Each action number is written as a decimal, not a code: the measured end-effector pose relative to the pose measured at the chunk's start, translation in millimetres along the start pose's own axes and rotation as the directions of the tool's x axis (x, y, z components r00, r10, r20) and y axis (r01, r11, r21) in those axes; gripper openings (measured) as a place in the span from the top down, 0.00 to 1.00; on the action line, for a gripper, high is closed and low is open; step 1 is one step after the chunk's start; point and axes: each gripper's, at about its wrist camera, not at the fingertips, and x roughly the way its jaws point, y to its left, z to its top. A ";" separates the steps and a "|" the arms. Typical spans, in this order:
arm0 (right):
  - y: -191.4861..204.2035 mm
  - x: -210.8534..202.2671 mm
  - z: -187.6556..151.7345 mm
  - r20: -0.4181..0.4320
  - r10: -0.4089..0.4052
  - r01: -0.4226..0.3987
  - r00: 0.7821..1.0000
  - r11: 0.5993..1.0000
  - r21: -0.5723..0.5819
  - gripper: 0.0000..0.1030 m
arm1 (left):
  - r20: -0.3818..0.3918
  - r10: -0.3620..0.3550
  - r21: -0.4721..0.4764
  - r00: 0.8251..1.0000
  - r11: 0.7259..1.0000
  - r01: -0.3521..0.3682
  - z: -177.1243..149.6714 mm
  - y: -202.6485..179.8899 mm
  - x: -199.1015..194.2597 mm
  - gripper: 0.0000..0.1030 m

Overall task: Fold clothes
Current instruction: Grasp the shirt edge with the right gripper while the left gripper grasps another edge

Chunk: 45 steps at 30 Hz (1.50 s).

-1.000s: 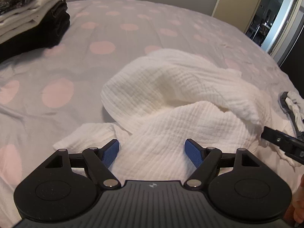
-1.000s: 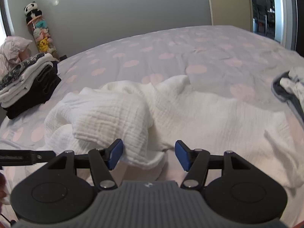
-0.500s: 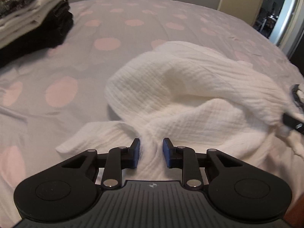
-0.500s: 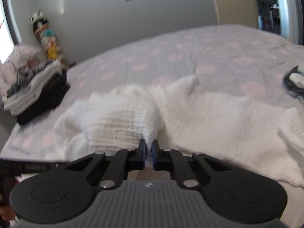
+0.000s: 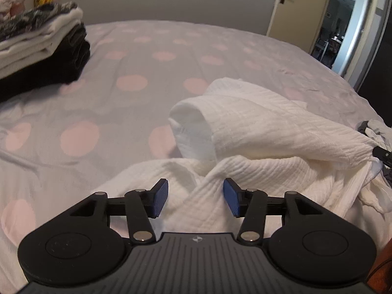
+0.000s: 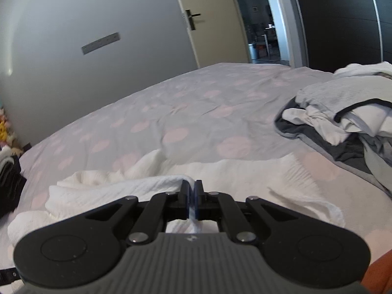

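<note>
Near the bed's (image 5: 137, 56) front edge, the right gripper (image 6: 192, 196) pinches a fold of the rumpled white garment (image 5: 269, 132) while the left gripper (image 5: 194, 197) gapes, so tugging could bunch it further.

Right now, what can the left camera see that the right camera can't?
Only the left view shows the open left gripper and the stack of folded clothes up close. Only the right view shows the right gripper pinching the white cloth, plus the messy pile. Both show the cloth, the bed and the door.
</note>
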 end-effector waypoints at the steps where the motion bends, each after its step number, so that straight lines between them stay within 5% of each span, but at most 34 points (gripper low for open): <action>1: -2.2 -0.6 0.8 0.004 -0.009 0.009 1.000 1.000 0.008 0.96 | 0.009 0.003 0.020 1.000 1.000 -0.003 0.1 -3.9 -0.5 0.43; 10: -11.5 -9.4 6.3 -0.049 0.001 0.000 0.999 1.000 0.029 0.84 | 0.129 0.092 0.305 0.987 0.944 -0.128 -7.2 -50.5 -9.5 0.42; 12: -11.1 -12.4 6.2 -0.075 0.014 -0.013 0.997 1.000 0.011 0.65 | 0.138 0.124 0.357 0.983 0.919 -0.166 -5.9 -58.7 -5.4 0.41; 15: -10.1 -15.1 4.6 -0.097 0.034 -0.035 0.995 0.999 -0.012 0.60 | 0.138 0.167 0.391 0.976 0.896 -0.209 -0.9 -63.6 5.3 0.40; 24: 23.8 -20.5 -9.1 -0.087 0.193 -0.207 0.977 0.958 -0.200 0.40 | 0.146 0.163 0.350 0.976 0.914 -0.205 14.2 -57.9 27.7 0.36; 26: 31.7 -16.8 -12.8 -0.108 0.213 -0.233 0.971 0.945 -0.232 0.39 | 0.155 0.142 0.319 0.978 0.929 -0.186 15.9 -56.8 27.8 0.48; 28: 39.2 -12.6 -16.4 -0.131 0.230 -0.257 0.964 0.930 -0.261 0.39 | 0.156 0.109 0.307 0.982 0.939 -0.153 15.9 -56.6 28.1 0.74; 31: 51.4 -1.7 -22.5 -0.171 0.225 -0.268 0.959 0.916 -0.298 0.39 | 0.185 0.073 0.314 0.980 0.940 -0.130 14.5 -59.8 24.8 0.90; 33: 58.4 7.4 -26.4 -0.190 0.188 -0.242 0.964 0.915 -0.322 0.52 | 0.217 0.063 0.308 0.974 0.943 -0.129 15.6 -61.3 20.7 0.94; 35: 59.4 12.9 -27.8 -0.192 0.158 -0.214 0.969 0.921 -0.325 0.87 | 0.250 0.067 0.286 0.966 0.948 -0.140 18.9 -60.1 14.6 0.95; 41: 50.7 -18.7 0.7 -0.041 0.195 -0.198 0.980 0.926 -0.320 0.89 | 0.295 0.003 0.232 0.955 0.970 -0.074 41.8 -57.6 -16.1 0.96; 45: 56.5 -55.3 43.3 0.069 0.238 -0.196 0.969 0.905 -0.378 0.89 | 0.364 -0.043 0.254 0.930 0.966 -0.055 68.8 -68.4 -52.2 0.96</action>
